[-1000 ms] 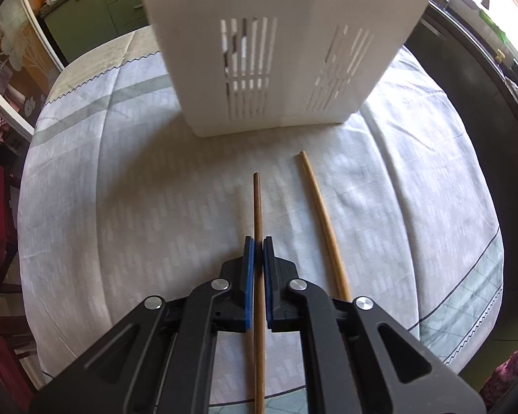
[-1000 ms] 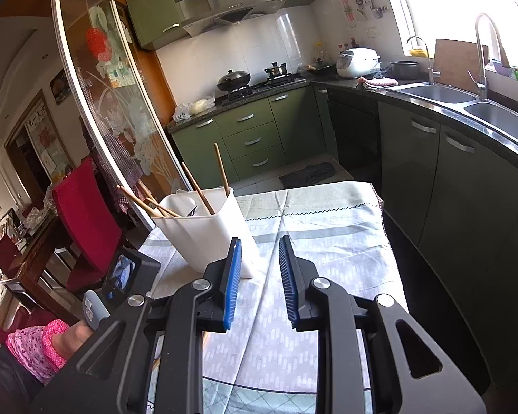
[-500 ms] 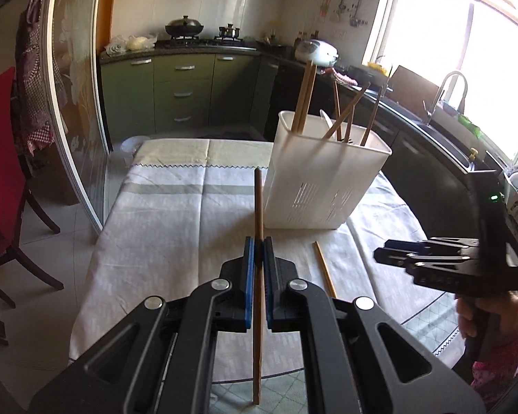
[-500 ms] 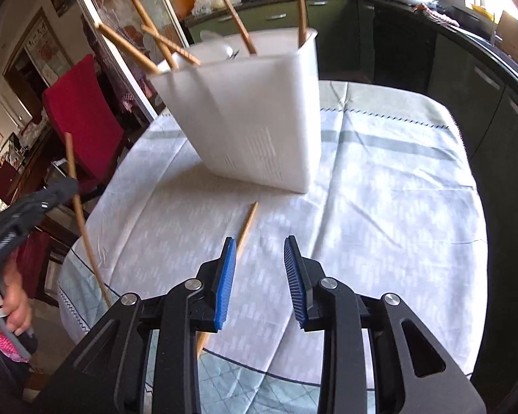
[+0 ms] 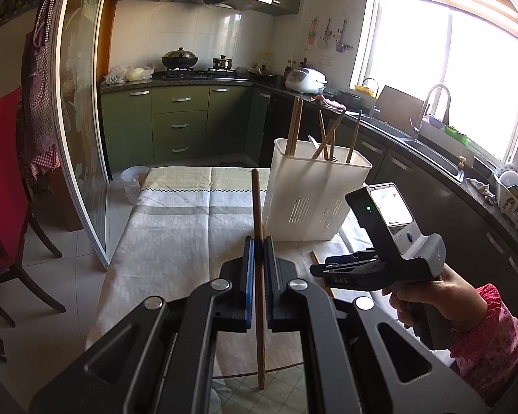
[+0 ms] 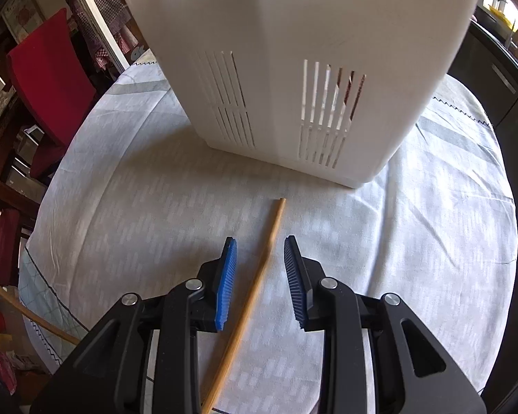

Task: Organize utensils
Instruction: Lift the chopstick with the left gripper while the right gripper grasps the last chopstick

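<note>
My left gripper [image 5: 258, 241] is shut on a dark brown chopstick [image 5: 256, 203], held in the air above the table and pointing toward the white slotted utensil holder [image 5: 314, 189]. Several chopsticks stand in that holder. A light wooden chopstick [image 6: 276, 220] lies on the tablecloth just in front of the holder [image 6: 293, 69]. My right gripper [image 6: 260, 241] points down over it, open, one blue pad on each side and neither touching it. The left wrist view shows the right gripper [image 5: 316, 269] low over the table, held by a hand [image 5: 431, 296] in a pink sleeve.
A grey-white cloth [image 5: 176, 227] covers the oval table, whose edge falls off close behind the grippers. A red chair [image 6: 51, 69] stands to the left beside a glass sliding door [image 5: 83, 138]. Dark counters with a sink [image 5: 428, 151] run along the right.
My left gripper lifted the dark chopstick off the table and tilted up, so the holder's top now shows. My right gripper swung down to the table and came to straddle the light chopstick.
</note>
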The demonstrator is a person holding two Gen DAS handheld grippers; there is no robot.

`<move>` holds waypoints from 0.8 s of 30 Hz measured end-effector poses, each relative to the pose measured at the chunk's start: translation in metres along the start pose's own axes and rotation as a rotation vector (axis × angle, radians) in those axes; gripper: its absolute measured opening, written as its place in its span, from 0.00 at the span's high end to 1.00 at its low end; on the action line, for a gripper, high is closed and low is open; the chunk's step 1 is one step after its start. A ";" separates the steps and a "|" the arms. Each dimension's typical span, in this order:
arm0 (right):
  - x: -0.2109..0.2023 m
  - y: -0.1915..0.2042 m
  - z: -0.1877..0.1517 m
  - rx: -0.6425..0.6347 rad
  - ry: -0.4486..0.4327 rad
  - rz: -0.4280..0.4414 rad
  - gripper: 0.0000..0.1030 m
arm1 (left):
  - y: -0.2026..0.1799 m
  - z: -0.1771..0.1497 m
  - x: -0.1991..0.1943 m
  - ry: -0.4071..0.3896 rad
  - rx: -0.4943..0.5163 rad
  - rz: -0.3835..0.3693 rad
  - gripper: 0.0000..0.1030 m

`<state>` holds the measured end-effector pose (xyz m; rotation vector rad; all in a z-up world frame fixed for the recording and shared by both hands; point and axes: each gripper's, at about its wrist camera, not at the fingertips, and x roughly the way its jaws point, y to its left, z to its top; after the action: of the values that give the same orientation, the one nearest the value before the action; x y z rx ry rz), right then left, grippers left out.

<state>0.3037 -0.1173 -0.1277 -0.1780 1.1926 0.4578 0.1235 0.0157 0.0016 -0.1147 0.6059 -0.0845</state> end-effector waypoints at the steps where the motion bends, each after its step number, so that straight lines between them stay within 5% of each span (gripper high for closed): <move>1: 0.003 0.002 0.000 -0.002 0.009 -0.004 0.72 | -0.001 -0.001 -0.001 -0.006 0.006 0.001 0.95; 6: 0.010 0.013 0.004 -0.014 -0.008 -0.060 0.90 | -0.004 -0.005 -0.008 -0.023 0.031 0.005 0.95; 14: -0.015 0.011 0.003 0.004 -0.069 -0.009 0.94 | -0.007 -0.005 -0.010 -0.029 0.048 0.007 0.95; 24: -0.148 -0.008 -0.029 0.037 -0.417 0.089 0.94 | -0.006 -0.007 -0.011 -0.033 0.045 0.007 0.95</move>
<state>0.2393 -0.1716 -0.0025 0.0047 0.8012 0.5207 0.1100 0.0108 0.0026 -0.0700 0.5715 -0.0891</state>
